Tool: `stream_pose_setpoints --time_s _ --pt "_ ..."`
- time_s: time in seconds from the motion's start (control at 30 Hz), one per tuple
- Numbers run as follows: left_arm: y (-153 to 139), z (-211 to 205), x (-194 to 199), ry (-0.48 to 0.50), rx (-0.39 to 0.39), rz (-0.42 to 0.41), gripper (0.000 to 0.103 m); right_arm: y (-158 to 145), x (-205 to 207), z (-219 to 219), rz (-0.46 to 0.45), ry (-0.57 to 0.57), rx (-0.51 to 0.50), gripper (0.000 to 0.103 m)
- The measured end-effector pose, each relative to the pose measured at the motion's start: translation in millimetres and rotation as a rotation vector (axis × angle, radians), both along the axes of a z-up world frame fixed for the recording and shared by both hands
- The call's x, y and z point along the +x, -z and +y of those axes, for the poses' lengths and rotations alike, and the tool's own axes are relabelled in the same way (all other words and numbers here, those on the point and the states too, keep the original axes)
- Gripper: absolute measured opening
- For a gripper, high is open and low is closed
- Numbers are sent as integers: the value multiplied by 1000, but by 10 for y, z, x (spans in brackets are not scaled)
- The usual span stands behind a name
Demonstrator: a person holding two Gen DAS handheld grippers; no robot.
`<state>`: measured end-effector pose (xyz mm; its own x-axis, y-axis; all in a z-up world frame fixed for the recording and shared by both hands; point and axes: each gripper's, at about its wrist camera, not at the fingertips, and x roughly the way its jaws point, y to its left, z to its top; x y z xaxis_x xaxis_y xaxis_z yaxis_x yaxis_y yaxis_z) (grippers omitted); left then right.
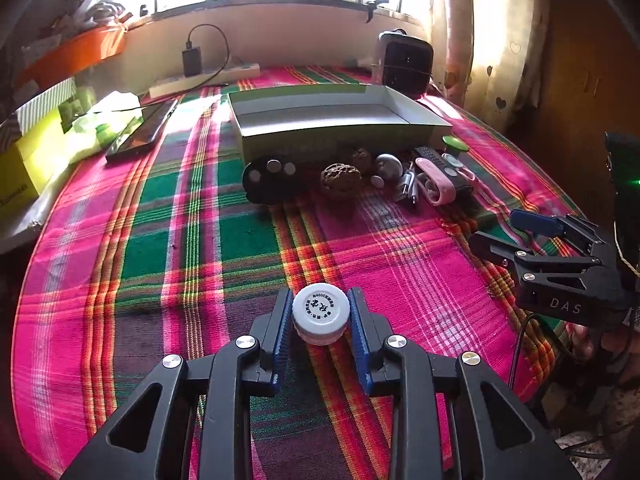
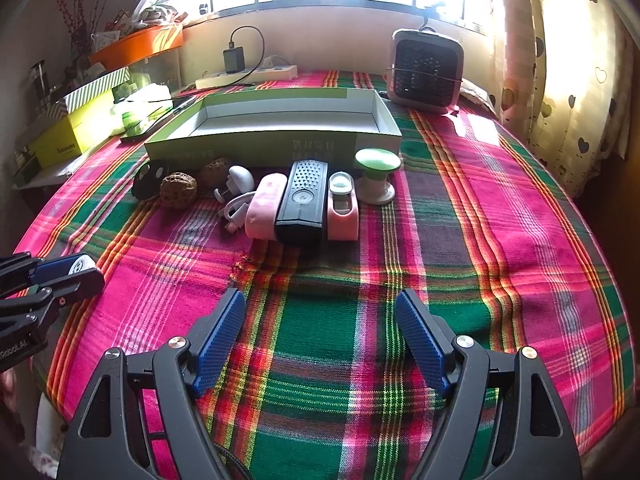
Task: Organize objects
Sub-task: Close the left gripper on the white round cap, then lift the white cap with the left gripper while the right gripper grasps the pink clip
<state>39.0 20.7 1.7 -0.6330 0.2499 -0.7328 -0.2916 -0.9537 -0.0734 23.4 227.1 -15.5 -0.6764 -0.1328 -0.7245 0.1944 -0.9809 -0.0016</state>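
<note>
Left wrist view: the left hand-held gripper point(image 1: 321, 312) is clamped on a white bottle cap point(image 1: 320, 314), pads squarely on its sides, low over the plaid cloth point(image 1: 200, 240). Lift it level — the open box point(image 1: 336, 120) lies well ahead, beyond the clutter.

Right wrist view: the right hand-held gripper point(image 2: 320, 332) stands apart and empty; the cap point(image 2: 82, 265) shows far to its left. Keep it clear — the black remote point(image 2: 301, 208) ahead could come next.

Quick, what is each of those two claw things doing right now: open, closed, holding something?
Left gripper: closed on the white bottle cap.
Right gripper: open, nothing between its fingers.
</note>
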Motion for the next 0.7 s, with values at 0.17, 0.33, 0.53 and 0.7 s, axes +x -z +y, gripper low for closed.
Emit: stream_pose_setpoints --time_s 0.17,0.33,0.53,0.7 --pt "3 45 -123 0 -1 3 25 -49 -37 62 11 6 -14 65" --pt "3 98 -263 -1 -11 9 25 -104 -127 123 26 21 -3 58" --pt "12 138 -399 -3 -21 20 25 -126 -287 191 17 38 26 47" --pt "24 136 -458 -8 -25 36 25 -124 -394 229 -1 20 8 42"
